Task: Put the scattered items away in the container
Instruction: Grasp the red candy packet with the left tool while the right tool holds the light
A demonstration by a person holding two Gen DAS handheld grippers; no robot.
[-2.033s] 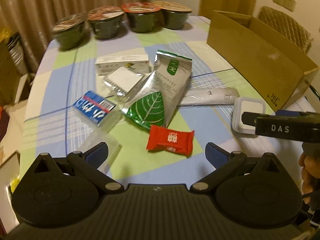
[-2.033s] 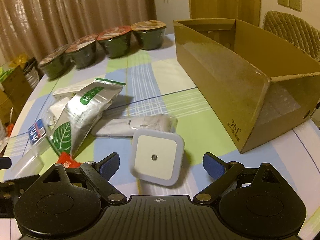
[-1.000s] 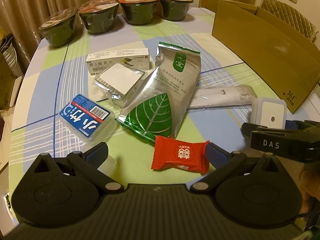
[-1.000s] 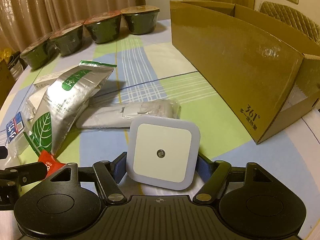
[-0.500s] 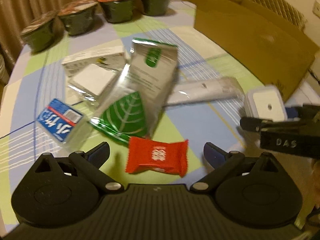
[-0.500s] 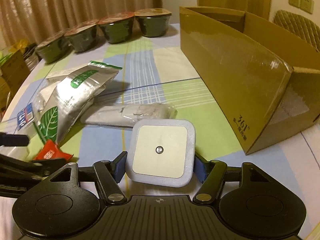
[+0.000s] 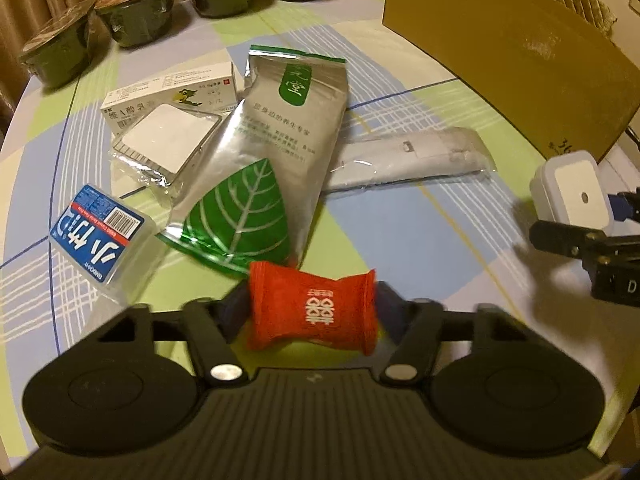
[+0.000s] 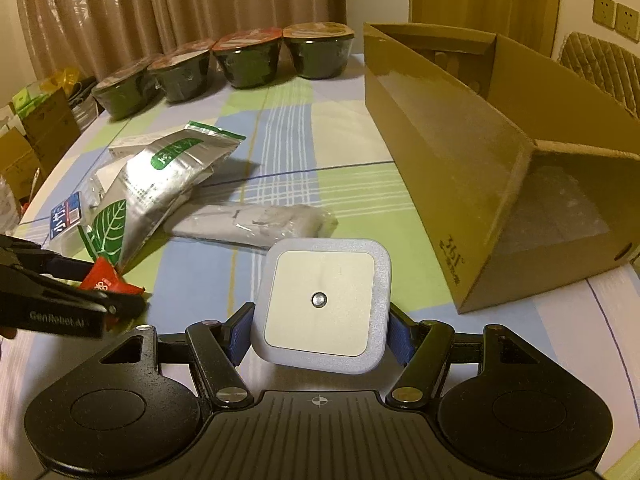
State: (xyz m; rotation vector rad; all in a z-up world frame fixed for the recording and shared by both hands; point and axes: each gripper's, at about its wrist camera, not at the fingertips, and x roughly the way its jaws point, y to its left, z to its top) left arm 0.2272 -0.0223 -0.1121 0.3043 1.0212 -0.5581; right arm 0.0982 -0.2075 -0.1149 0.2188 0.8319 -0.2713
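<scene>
My left gripper [image 7: 310, 312] is shut on a red snack packet [image 7: 316, 308], squeezed between its blue pads. My right gripper [image 8: 320, 330] is shut on a white square night light [image 8: 322, 304], held above the table; the same light [image 7: 574, 190] shows at the right edge of the left wrist view. The open cardboard box [image 8: 460, 152] stands to the right of it. On the table lie a silver tea pouch with a green leaf [image 7: 272, 164], a long white wrapped item [image 7: 408, 158], a blue tissue pack [image 7: 96, 236], a clear-wrapped white square [image 7: 166, 142] and a white medicine box [image 7: 168, 96].
Several dark sealed bowls [image 8: 244, 60] line the far side of the checked tablecloth [image 8: 340, 188]. A padded chair [image 8: 600, 68] stands behind the box. Cartons [image 8: 36, 132] sit on the floor at the left, beyond the table's rounded edge.
My left gripper moved forward and closed on the red packet, which lay loose before. My right gripper closed on the night light and lifted it slightly.
</scene>
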